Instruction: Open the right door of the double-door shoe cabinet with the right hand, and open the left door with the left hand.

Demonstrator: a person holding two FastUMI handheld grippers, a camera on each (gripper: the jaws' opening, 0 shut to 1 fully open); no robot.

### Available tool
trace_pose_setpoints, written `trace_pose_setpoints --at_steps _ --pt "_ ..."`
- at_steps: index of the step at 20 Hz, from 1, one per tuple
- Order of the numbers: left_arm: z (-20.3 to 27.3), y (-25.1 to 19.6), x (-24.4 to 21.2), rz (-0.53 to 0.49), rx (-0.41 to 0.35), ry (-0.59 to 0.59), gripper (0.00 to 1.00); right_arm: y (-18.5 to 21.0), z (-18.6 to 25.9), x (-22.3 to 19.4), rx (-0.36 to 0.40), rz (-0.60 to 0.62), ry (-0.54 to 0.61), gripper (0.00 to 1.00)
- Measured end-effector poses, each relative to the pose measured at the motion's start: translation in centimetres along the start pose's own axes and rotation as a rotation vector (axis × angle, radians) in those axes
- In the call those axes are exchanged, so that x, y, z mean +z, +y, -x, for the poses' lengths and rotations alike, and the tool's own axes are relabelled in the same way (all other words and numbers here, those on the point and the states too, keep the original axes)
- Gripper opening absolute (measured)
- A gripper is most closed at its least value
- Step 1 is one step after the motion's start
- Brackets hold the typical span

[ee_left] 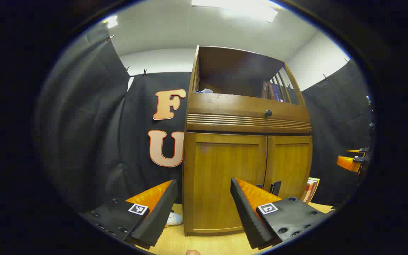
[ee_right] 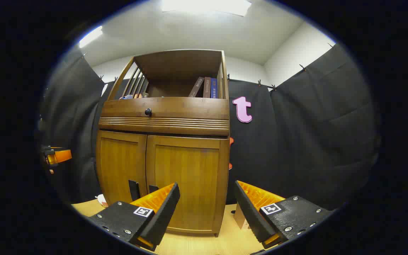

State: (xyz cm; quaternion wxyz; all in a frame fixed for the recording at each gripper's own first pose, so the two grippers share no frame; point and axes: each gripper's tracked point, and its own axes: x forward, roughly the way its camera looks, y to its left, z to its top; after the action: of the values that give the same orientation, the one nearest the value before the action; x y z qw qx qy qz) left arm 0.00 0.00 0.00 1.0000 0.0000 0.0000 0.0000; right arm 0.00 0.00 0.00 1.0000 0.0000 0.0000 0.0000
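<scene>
The cabinet (ee_left: 246,141) stands on a pale wood floor (ee_left: 197,244) against the black cloth wall, and both its doors are shut. In the left gripper view the left door (ee_left: 225,180) and the right door (ee_left: 289,163) meet at a seam right of centre, with two dark handles (ee_left: 276,187) low beside that seam. Above the doors runs a ribbed band and a drawer front with a round knob (ee_left: 268,113); above that, an open shelf holds books (ee_left: 273,91).

The left gripper (ee_left: 204,202) hangs before the left door, short of it, jaws wide apart and holding nothing. The right gripper (ee_right: 207,205) sits before the cabinet's right front corner, clear of the wood, jaws likewise spread and empty.

In the right gripper view the handles (ee_right: 133,189) show just left of the near finger. More books (ee_left: 310,189) lean on the floor at the cabinet's right side.
</scene>
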Motion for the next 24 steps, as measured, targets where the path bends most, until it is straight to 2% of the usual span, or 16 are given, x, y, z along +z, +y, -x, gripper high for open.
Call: trace_pose_setpoints --at_steps 2,3,5,9,10,12,13,14,15,16,17,18,19,21,22,24 --pt "0.1 -0.3 0.1 -0.009 -0.007 0.001 0.94 0.0 0.0 0.1 0.001 0.001 0.0 1.0" --pt "0.2 -0.5 0.0 -0.01 -0.01 0.007 0.99 -0.1 0.0 0.1 0.003 -0.001 0.0 0.94" --pt "0.2 -0.8 0.2 -0.007 -0.01 0.004 0.94 -0.5 0.0 -0.1 -0.004 -0.003 0.003 0.95" --pt "-0.1 -2.0 -0.7 0.036 -0.036 0.004 0.94 -0.9 0.8 -0.6 -0.016 -0.011 0.031 0.95" --pt "-0.1 -2.2 -0.7 0.041 -0.039 0.003 0.94 -0.9 1.0 -0.7 -0.017 -0.01 0.037 1.0" --pt "-0.2 -2.3 -0.5 0.033 -0.037 0.003 0.94 -1.3 1.5 -0.6 -0.025 -0.001 0.038 0.95" --pt "-0.1 -2.6 -0.4 0.034 -0.04 0.0 0.97 -1.5 1.6 -0.5 -0.03 0.003 0.036 1.0" --pt "0.0 -2.8 -0.4 0.037 -0.043 0.0 0.94 -1.4 1.5 -0.4 -0.03 0.005 0.033 0.95" --pt "0.2 -2.8 -0.5 0.036 -0.046 0.003 0.97 -1.3 1.5 -0.4 -0.028 0.005 0.032 0.95" --pt "0.6 -2.7 -0.8 0.04 -0.047 0.009 0.94 -1.1 1.4 -0.4 -0.026 0.004 0.03 0.95" --pt "0.8 -2.6 -0.9 0.04 -0.044 0.014 0.97 -1.0 1.5 -0.5 -0.022 0.002 0.03 0.95" --pt "1.0 -2.3 -1.1 0.038 -0.035 0.018 0.94 -0.7 1.4 -0.6 -0.016 -0.002 0.032 0.95" --pt "1.2 -2.1 -1.3 0.031 -0.028 0.024 0.99 -0.4 1.4 -0.8 -0.009 -0.006 0.036 0.95" --pt "1.5 -1.6 -1.9 0.012 -0.012 0.038 0.96 0.1 1.4 -1.2 0.006 -0.015 0.047 0.95" --pt "1.6 -1.4 -1.8 0.009 -0.005 0.04 0.99 0.3 1.4 -1.4 0.011 -0.02 0.049 0.95" --pt "1.7 -1.0 -1.4 0.019 -0.001 0.032 0.94 0.4 1.3 -1.9 0.008 -0.029 0.053 0.95"
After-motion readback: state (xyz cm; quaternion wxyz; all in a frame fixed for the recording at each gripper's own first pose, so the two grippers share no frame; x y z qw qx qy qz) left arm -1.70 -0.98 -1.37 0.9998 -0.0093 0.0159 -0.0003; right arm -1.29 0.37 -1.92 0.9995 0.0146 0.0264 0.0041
